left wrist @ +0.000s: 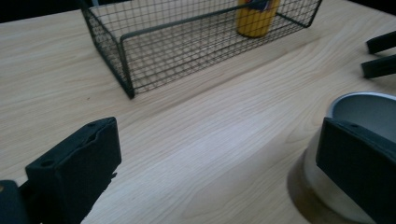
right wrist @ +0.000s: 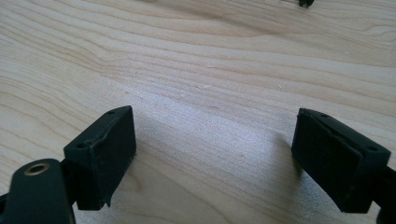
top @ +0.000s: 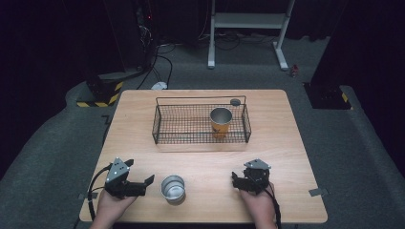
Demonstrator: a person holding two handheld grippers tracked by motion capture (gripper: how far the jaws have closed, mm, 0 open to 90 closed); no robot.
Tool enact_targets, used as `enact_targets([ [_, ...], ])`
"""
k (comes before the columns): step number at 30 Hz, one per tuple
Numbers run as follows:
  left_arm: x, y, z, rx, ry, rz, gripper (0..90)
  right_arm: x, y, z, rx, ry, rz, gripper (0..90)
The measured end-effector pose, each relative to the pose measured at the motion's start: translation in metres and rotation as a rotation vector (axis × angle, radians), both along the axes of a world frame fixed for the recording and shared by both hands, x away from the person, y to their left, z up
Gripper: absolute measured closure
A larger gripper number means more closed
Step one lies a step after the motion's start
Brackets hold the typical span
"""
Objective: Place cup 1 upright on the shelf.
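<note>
The left gripper (top: 149,183), jaws wide, sat just left of the steel cup (top: 172,188) before the basket (top: 200,125); it should straddle the rim squarely, while the right gripper (top: 237,179) waited open

In the left gripper view, the steel cup (left wrist: 369,112) is cut off by the right edge, and its near wall is hidden behind the right jaw. The yellow cup (left wrist: 256,18) in the basket (left wrist: 126,56) loses its top at the upper edge, and the basket's far side is cut off too. 2 dark jaws of the right gripper (left wrist: 380,55) run off the right edge. In the high view, a small dark round thing (top: 235,101) at the basket's far rim is too small to identify.
</note>
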State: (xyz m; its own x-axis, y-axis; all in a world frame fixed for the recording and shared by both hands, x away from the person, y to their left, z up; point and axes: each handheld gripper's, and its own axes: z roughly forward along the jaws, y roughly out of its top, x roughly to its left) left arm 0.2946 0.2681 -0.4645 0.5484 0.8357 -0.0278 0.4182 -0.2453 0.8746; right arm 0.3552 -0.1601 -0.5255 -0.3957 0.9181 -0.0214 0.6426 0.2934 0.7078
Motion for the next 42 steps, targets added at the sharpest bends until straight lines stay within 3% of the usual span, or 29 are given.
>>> enact_targets([
  [10,-0.011,-0.022,0.010,-0.011,-0.042,-0.072,0.6,0.000,0.000,0.000,-0.002,-0.002,-0.001,13.8],
  [18,-0.019,-0.041,0.012,-0.010,-0.051,-0.136,0.5,0.000,0.000,0.000,-0.004,-0.004,0.001,13.9],
  [28,-0.025,-0.064,0.003,-0.040,-0.028,-0.230,0.5,0.000,0.000,0.000,-0.004,-0.004,0.001,13.9],
  [38,-0.022,-0.076,-0.011,-0.010,0.001,-0.260,0.5,0.000,0.000,0.000,-0.004,-0.004,0.001,13.9],
  [42,-0.021,-0.077,-0.014,-0.023,0.011,-0.262,0.5,0.000,0.000,0.000,-0.005,-0.005,0.003,14.0],
])
